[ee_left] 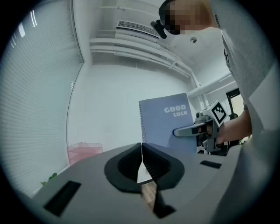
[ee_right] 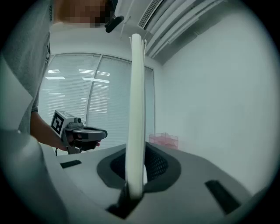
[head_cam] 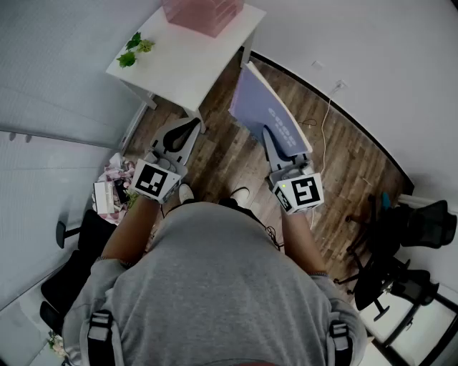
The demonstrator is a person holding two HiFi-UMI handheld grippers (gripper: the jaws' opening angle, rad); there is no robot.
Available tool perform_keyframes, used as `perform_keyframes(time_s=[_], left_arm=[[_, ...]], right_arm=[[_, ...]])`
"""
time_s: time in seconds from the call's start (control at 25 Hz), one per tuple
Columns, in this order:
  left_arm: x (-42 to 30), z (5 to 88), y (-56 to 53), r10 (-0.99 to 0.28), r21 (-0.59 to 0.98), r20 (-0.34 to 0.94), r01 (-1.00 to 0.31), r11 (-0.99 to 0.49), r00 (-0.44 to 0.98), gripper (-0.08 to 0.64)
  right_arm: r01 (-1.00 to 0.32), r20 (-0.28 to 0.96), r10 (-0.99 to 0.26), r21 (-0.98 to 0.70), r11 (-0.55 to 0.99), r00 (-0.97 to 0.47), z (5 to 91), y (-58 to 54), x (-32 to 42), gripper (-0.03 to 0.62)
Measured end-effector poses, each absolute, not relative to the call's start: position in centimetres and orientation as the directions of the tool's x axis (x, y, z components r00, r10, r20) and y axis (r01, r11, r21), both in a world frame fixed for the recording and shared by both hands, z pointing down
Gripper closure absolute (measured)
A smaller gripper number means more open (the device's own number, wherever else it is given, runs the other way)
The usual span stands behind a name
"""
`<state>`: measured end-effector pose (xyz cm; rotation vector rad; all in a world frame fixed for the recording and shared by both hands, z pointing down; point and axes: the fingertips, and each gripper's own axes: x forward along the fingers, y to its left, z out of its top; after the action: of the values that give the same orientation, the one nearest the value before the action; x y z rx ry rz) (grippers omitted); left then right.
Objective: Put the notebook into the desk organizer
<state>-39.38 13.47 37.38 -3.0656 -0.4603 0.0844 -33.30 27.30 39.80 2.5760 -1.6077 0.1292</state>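
The notebook (head_cam: 268,114), blue-grey with a spiral edge and white print on its cover, is held upright in the air by its lower edge, with my right gripper (head_cam: 272,139) shut on it. In the right gripper view the notebook (ee_right: 136,109) shows edge-on, rising from between the jaws of my right gripper (ee_right: 135,173). My left gripper (head_cam: 186,129) is shut and empty, to the left of the notebook and apart from it. The pink see-through desk organizer (head_cam: 204,14) stands on the white desk (head_cam: 179,68), ahead of both grippers. In the left gripper view, beyond the left gripper (ee_left: 142,151), the notebook (ee_left: 168,122) shows its cover.
A small green plant (head_cam: 136,48) sits at the desk's left corner. Wooden floor (head_cam: 222,154) lies below the grippers. A black office chair (head_cam: 408,243) stands at the right, and boxes and clutter (head_cam: 111,189) lie at the left by the wall.
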Motion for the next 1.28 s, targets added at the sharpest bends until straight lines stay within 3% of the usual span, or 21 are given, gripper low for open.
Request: perform_keyframes(time_s=[0.64,1.28], left_arm=[[-41.0,37.0,12.3,0.375,0.019,-0.089,0.378,-0.926,0.923,0.537],[-36.8,36.5,20.2,0.391,-0.002,-0.073,0.392,-0.920,0.917,0.535]], right_arm=[[-0.878,0.116,-0.870,0.049,-0.477,0.479,39.5,25.4,-36.9,0.552],[-0.882,0.120,-0.874,0.058,-0.467,0.471,40.1,32.2,-32.6,0.552]])
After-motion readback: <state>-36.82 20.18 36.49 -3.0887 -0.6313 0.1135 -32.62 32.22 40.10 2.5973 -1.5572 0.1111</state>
